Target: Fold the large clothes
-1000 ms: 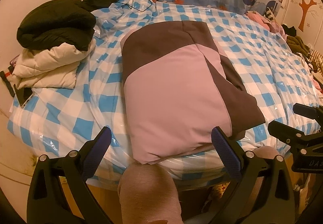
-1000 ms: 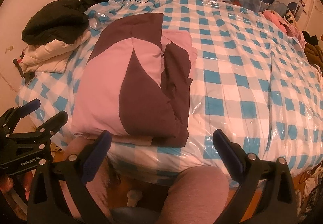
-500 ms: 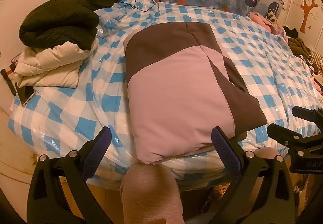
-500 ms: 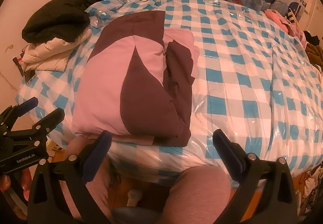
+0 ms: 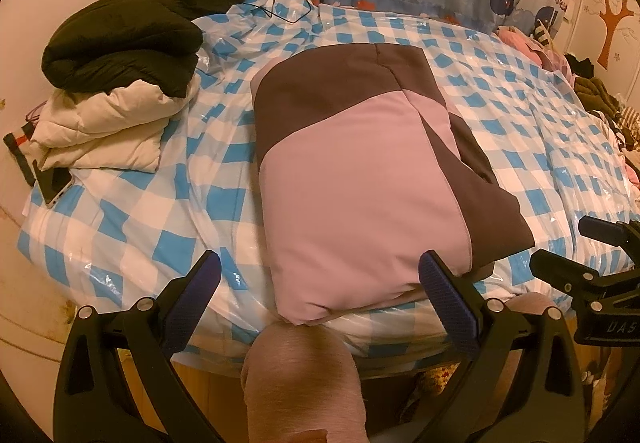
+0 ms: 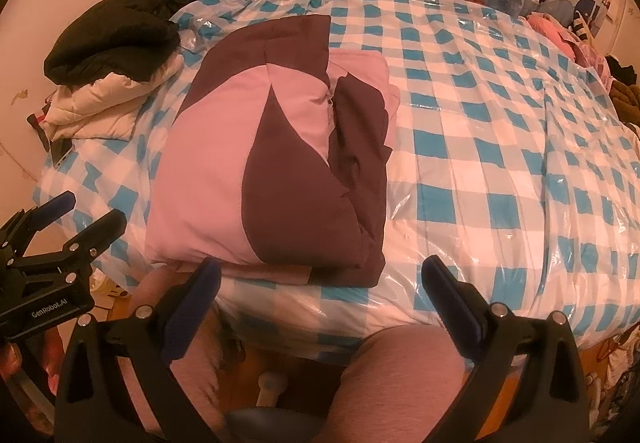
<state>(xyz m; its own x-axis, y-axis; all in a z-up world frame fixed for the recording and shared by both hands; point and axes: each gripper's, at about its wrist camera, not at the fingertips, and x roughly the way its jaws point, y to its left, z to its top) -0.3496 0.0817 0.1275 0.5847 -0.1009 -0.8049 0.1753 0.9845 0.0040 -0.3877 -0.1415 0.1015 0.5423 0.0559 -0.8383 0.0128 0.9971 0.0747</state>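
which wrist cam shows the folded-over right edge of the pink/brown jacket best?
Right wrist. It looks onto the pink and brown jacket from the right, so the stacked layers along that edge are visible, with the dark sleeve panel lying on top. The left wrist view shows the jacket mostly as a smooth top face, with that edge foreshortened.

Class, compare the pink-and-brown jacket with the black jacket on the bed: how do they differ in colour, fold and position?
The pink-and-brown jacket is two-toned; the black jacket is plain. The pink-and-brown jacket lies flat on the checked cover; the black jacket sits bunched atop a cream coat. Both are folded garments, untouched by either gripper.
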